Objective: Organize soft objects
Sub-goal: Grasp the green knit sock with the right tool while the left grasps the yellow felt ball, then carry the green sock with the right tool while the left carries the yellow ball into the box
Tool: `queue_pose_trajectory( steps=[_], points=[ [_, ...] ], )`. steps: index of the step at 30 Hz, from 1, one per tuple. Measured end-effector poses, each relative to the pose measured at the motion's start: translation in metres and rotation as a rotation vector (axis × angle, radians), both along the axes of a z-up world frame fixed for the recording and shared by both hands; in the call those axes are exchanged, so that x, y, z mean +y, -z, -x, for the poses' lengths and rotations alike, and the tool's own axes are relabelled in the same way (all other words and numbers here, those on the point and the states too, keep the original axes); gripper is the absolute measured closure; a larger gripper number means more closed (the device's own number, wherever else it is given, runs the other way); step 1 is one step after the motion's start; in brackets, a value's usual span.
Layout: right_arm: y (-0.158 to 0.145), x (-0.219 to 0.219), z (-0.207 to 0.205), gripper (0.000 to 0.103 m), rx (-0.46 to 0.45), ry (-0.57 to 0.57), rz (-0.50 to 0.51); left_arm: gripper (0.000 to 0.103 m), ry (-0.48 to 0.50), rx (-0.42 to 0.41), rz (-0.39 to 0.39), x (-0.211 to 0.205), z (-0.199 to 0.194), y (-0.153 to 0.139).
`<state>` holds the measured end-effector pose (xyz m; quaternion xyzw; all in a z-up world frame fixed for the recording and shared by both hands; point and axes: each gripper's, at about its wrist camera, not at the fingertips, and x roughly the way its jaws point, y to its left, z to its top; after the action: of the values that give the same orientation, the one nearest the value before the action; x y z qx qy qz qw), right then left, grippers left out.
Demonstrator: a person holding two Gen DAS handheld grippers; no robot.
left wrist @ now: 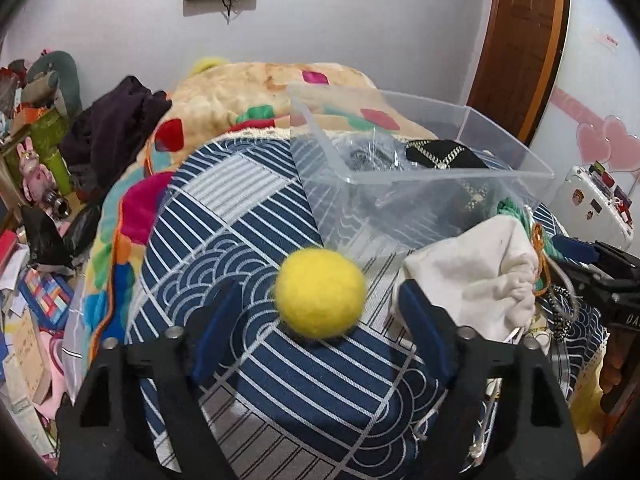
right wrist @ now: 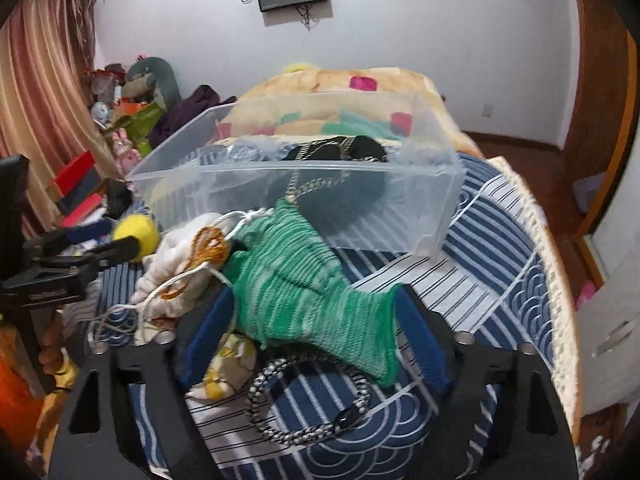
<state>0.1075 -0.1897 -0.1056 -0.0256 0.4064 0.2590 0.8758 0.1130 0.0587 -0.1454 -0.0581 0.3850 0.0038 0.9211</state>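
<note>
A: What is the largest thing in sight?

B: The bed, under a navy cover with white lines and wave patterns. A beige blanket with coloured patches lies at its far end.

A: And on the cover?

B: A clear bin sits toward the far side. Inside it lie a black pouch with a metal chain and some crumpled clear plastic.

A: What lies nearer the cameras?

B: A white cloth bag sits just in front of the bin, with orange yarn and white cord on it. A green knit piece lies beside it, its top corner touching the bin wall. A black-and-white braided cord curls on the cover below the knit. A yellow ball rests on the cover, left of the white bag and just short of the bin.

A: How does the left gripper stand?

B: Its jaws are released, spread to either side of the ball. The blue pads stand clear of it, nothing gripped.

A: And the right gripper?

B: Its jaws are also released. They straddle the knit piece; the cloth lies between them and its edge reaches the right-hand pad, but no squeeze shows.
</note>
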Motion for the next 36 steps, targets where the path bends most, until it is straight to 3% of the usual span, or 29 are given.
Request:
queue_pose_trajectory(
  steps=[6, 11, 15, 24, 28, 30, 32, 34, 36],
  points=[
    [-0.001, -0.007, 0.003, 0.065, 0.033, -0.038, -0.074, 0.058, 0.019, 0.032, 0.033, 0.000, 0.000, 0.010],
    [-0.005, -0.004, 0.008, 0.085, 0.008, -0.042, -0.066, 0.061, 0.031, 0.014, 0.018, -0.004, 0.009, 0.006],
    [-0.012, -0.006, 0.009, 0.095, -0.025, -0.029, -0.065, 0.061, 0.040, -0.025, 0.002, -0.008, 0.016, -0.007],
    [-0.029, -0.014, 0.010, 0.096, -0.110, 0.028, -0.043, 0.061, 0.064, -0.126, -0.011, -0.017, 0.027, -0.043],
    [-0.029, -0.016, 0.004, 0.096, -0.099, 0.052, -0.022, 0.061, 0.074, -0.157, -0.015, -0.020, 0.028, -0.054],
    [-0.021, -0.017, -0.002, 0.089, -0.034, 0.056, -0.027, 0.061, 0.079, -0.163, -0.014, -0.021, 0.029, -0.056],
    [-0.013, -0.019, -0.006, 0.064, 0.009, 0.062, -0.047, 0.061, 0.084, -0.168, -0.014, -0.023, 0.030, -0.057],
    [-0.011, -0.020, -0.004, 0.055, 0.013, 0.070, -0.054, 0.061, 0.087, -0.169, -0.015, -0.025, 0.030, -0.058],
    [-0.009, -0.020, -0.003, 0.054, 0.019, 0.064, -0.052, 0.061, 0.091, -0.167, -0.014, -0.026, 0.030, -0.057]
  ],
)
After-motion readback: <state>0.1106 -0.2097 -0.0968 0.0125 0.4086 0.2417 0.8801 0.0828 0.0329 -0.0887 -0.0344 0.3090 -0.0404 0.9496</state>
